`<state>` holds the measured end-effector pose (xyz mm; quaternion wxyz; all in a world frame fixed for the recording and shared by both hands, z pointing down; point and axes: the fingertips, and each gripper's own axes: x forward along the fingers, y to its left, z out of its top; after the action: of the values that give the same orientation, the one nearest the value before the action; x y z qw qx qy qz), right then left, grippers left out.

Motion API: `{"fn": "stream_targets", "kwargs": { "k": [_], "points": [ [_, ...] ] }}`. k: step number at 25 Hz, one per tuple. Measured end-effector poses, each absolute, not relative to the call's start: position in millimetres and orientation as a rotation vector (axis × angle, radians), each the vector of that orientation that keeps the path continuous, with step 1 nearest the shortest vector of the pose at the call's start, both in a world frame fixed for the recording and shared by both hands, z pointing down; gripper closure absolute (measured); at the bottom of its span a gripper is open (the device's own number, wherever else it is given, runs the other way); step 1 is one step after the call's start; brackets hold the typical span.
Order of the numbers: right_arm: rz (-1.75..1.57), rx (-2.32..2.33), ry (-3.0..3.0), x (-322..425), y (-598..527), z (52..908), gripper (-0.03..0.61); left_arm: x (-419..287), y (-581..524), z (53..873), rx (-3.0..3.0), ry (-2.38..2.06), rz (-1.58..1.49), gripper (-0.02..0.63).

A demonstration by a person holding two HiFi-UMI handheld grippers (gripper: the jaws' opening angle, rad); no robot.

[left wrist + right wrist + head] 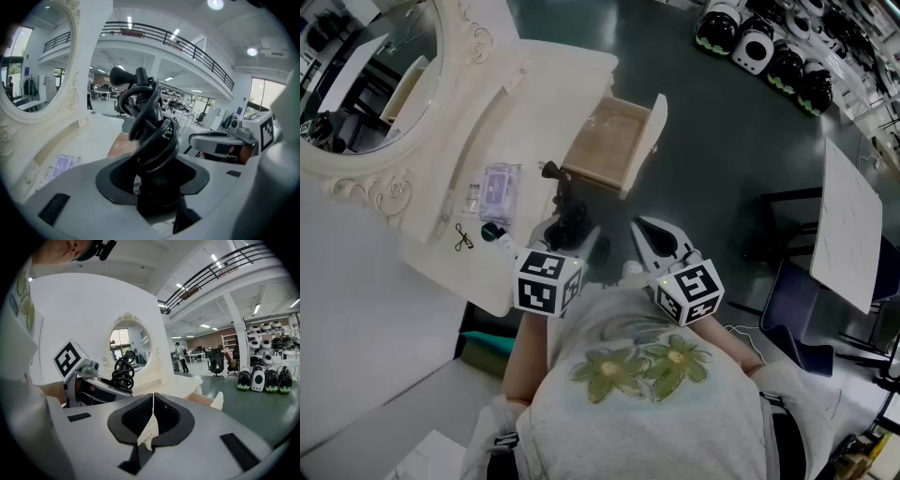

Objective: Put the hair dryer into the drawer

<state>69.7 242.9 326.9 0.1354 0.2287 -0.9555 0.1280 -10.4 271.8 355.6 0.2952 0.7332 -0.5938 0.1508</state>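
Observation:
A black hair dryer (570, 221) with its cord wound round the handle is held upright off the table, and my left gripper (569, 239) is shut on that handle. In the left gripper view the coiled cord and handle (151, 131) fill the gap between the jaws of my left gripper (153, 187). The wooden-bottomed drawer (612, 142) stands pulled open from the white dressing table (553, 84), just beyond the dryer. My right gripper (649, 236) hovers to the right of the dryer, shut and empty. Its pads meet in the right gripper view, where the right gripper (152, 420) faces the dryer (123, 369).
A purple packet (499, 187), a small dark-capped item (492, 232) and a black clip (464, 239) lie on the tabletop left of the dryer. An oval mirror (366, 84) stands behind. A dark chair (802, 300) and white table (848, 225) are at the right.

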Motion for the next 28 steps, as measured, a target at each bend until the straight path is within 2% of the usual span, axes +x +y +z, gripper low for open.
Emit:
{"fn": "stream_targets", "kwargs": {
  "k": [28],
  "points": [
    [0.465, 0.386, -2.806, 133.0, 186.2, 345.9, 0.554, 15.4, 203.8, 376.9, 1.792, -1.717, 0.552, 0.405]
  ]
}}
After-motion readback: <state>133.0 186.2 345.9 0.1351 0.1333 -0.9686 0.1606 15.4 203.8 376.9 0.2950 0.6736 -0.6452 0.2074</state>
